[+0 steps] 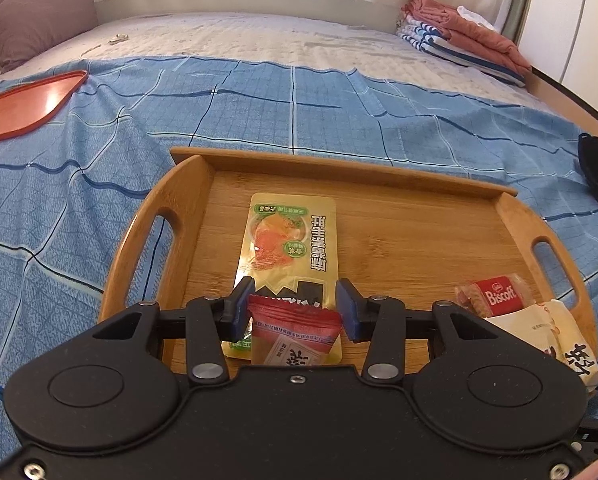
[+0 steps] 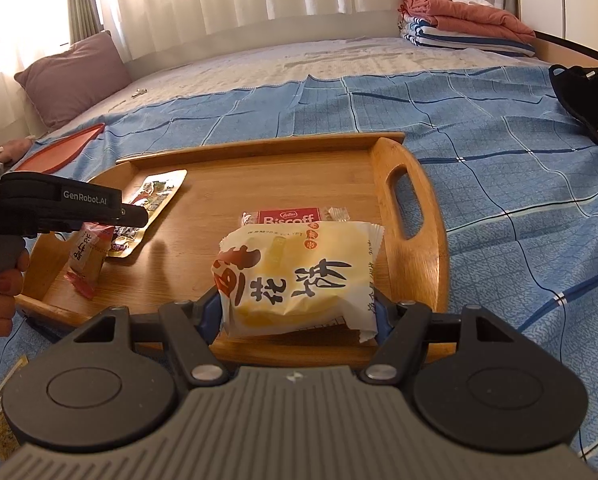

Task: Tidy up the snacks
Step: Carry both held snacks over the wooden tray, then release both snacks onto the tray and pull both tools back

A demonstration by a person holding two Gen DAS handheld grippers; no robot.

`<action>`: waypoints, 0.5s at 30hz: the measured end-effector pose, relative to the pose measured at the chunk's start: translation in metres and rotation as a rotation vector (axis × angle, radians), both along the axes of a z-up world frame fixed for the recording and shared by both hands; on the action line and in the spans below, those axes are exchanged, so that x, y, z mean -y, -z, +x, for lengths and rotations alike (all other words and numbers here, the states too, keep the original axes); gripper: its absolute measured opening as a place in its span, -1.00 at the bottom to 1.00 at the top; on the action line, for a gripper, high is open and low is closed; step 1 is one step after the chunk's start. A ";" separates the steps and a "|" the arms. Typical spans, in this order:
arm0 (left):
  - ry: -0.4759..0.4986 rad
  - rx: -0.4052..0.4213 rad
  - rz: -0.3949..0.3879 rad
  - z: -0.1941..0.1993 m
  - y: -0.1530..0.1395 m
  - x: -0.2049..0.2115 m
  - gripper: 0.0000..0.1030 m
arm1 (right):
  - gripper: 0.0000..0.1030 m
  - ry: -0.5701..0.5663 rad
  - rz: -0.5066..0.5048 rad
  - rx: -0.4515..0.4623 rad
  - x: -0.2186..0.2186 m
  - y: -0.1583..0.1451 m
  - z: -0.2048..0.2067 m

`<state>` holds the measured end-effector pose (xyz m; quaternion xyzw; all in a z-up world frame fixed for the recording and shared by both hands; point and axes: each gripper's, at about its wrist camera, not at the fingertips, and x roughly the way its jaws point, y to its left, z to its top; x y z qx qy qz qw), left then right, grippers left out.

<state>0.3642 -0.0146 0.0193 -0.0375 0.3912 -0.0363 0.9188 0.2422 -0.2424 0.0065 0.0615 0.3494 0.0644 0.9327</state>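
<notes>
A wooden tray [image 1: 379, 216] [image 2: 259, 184] lies on the blue checked bed cover. My left gripper [image 1: 295, 306] is shut on a small red snack packet [image 1: 295, 334], held over the tray's near edge; the packet also shows in the right wrist view [image 2: 89, 258]. A yellow snack pouch [image 1: 289, 240] [image 2: 155, 196] lies flat in the tray under it. My right gripper [image 2: 299, 304] is shut on a pale yellow pastry packet [image 2: 295, 276] [image 1: 555, 332] over the tray's near right part. A red Biscoff biscuit [image 1: 499, 298] [image 2: 287, 218] lies in the tray behind it.
A red tray [image 1: 23, 104] [image 2: 63, 150] lies far left on the cover. A purple pillow [image 1: 35, 16] is at the back left, folded blankets [image 1: 459, 32] at the back right. A black strapped object [image 2: 583, 92] lies at the right. Another packet [image 2: 7, 384] lies at the near left.
</notes>
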 end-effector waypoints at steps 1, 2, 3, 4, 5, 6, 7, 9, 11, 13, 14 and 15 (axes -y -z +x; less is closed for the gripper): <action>0.004 0.004 0.007 0.000 0.000 0.001 -0.18 | 0.39 0.001 0.004 0.002 0.001 0.001 0.000; 0.009 0.008 0.014 0.000 0.001 0.002 -0.18 | 0.40 0.001 0.004 0.005 0.001 0.001 0.000; 0.013 0.011 0.019 -0.001 0.001 0.003 -0.18 | 0.40 0.000 0.004 0.006 0.001 0.001 -0.001; 0.016 0.013 0.022 -0.001 0.001 0.003 -0.17 | 0.41 0.000 0.004 0.008 0.001 0.001 -0.001; 0.019 0.014 0.024 -0.001 0.001 0.003 -0.16 | 0.42 -0.001 0.006 0.010 0.002 0.001 -0.001; 0.018 0.014 0.025 -0.001 0.001 0.003 -0.16 | 0.47 -0.002 0.011 0.013 0.002 0.001 -0.001; 0.018 0.016 0.026 -0.002 0.000 0.004 -0.12 | 0.49 -0.002 0.018 0.015 0.003 0.002 -0.001; 0.022 0.016 0.025 -0.004 -0.002 0.004 0.05 | 0.69 0.003 0.028 0.017 0.004 0.002 -0.002; 0.023 0.023 0.028 -0.007 -0.005 0.005 0.28 | 0.75 0.000 0.037 0.014 0.004 0.002 -0.002; 0.031 0.036 0.037 -0.011 -0.009 0.005 0.35 | 0.78 0.000 0.034 0.016 0.004 0.000 -0.004; 0.034 0.043 0.043 -0.014 -0.011 0.005 0.43 | 0.80 -0.002 0.033 0.017 0.003 -0.001 -0.004; 0.038 0.047 0.048 -0.017 -0.014 0.005 0.47 | 0.84 -0.003 0.031 0.019 0.003 -0.003 -0.006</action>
